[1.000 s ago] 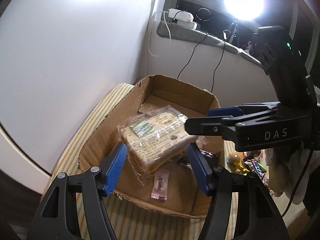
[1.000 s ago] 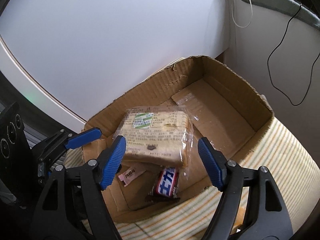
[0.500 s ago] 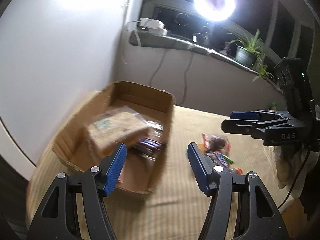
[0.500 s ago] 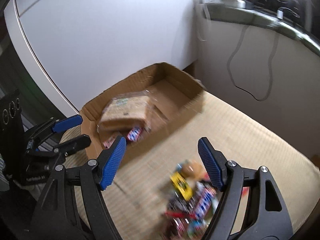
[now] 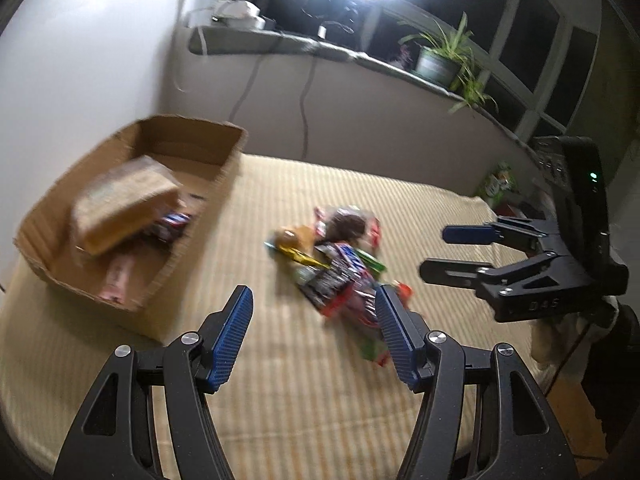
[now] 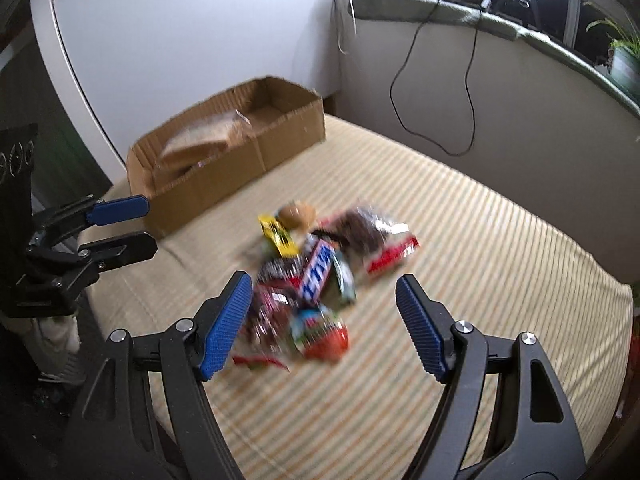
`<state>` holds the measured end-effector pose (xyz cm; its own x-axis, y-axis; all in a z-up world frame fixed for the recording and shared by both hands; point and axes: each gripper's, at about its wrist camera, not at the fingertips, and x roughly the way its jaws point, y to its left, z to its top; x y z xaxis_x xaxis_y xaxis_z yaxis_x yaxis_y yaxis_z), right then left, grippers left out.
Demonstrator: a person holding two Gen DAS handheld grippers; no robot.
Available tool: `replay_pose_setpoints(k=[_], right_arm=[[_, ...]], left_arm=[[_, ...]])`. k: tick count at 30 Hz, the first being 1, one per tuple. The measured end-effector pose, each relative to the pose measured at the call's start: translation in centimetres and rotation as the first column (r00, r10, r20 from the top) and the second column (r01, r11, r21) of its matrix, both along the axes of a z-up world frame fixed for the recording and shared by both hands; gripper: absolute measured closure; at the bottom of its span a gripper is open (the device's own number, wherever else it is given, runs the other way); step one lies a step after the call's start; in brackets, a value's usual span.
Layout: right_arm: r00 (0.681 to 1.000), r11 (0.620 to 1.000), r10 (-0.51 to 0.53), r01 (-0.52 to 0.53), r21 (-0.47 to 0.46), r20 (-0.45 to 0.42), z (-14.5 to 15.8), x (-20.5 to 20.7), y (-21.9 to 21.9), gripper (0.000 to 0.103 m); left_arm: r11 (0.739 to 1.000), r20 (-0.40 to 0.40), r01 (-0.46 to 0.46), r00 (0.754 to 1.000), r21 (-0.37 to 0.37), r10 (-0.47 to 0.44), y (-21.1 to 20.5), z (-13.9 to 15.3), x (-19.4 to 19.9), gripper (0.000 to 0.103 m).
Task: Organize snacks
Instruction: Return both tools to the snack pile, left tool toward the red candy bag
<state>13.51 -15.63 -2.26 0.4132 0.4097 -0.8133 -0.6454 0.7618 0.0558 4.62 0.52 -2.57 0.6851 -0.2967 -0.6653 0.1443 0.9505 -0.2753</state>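
Fingers of the right gripper and left gripper stand wide apart, holding nothing; snack pile lies mid-bed, cardboard box at its far-left corner; select one top wrapper, descend squarely, close across its narrow width.

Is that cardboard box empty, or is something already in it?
Not empty. The cardboard box is open-topped and holds a wrapped bread loaf leaning over a few small packets; most snacks lie outside.

A home bedroom: a striped mattress below a window ledge holding a potted plant and chargers.
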Motion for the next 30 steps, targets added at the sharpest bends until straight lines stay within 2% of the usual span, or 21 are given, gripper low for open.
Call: replay_pose_setpoints(k=[4,8,14,26,30], right_arm=[[1.0,1.0,0.01,-0.01,0.001,-0.028,-1.5,0.1,-1.2,0.026],[0.997,0.999,0.046,-0.046,-0.001,-0.066,-2.9,-0.1,-1.6,0.044],[0.991,0.996,0.088,-0.089,-0.007,-0.103,-4.6,-0.1,-1.2,0.05],[0.984,0.992,0.118,-0.123,-0.033,-0.136,-7.2,1.3,0.1,0.051],[0.984,0.989,0.131,-0.138,-0.045,-0.123,-7.4,1.3,0.4,0.053]], left_arm=[[0.999,-0.035,0.043,0.998,-0.016,-0.044,-2.2,-0.9,0.0,0.041],[0.997,-0.069,0.076,0.995,-0.017,-0.077,-3.9,-2.1,0.3,0.041],[0.996,-0.106,0.093,0.99,0.006,-0.092,-5.5,-3.5,1.3,0.041],[0.996,-0.152,0.093,0.984,0.004,-0.092,-5.7,-4.9,2.8,0.041],[0.996,-0.163,0.09,0.982,-0.028,-0.094,-5.4,-5.2,3.2,0.049]])
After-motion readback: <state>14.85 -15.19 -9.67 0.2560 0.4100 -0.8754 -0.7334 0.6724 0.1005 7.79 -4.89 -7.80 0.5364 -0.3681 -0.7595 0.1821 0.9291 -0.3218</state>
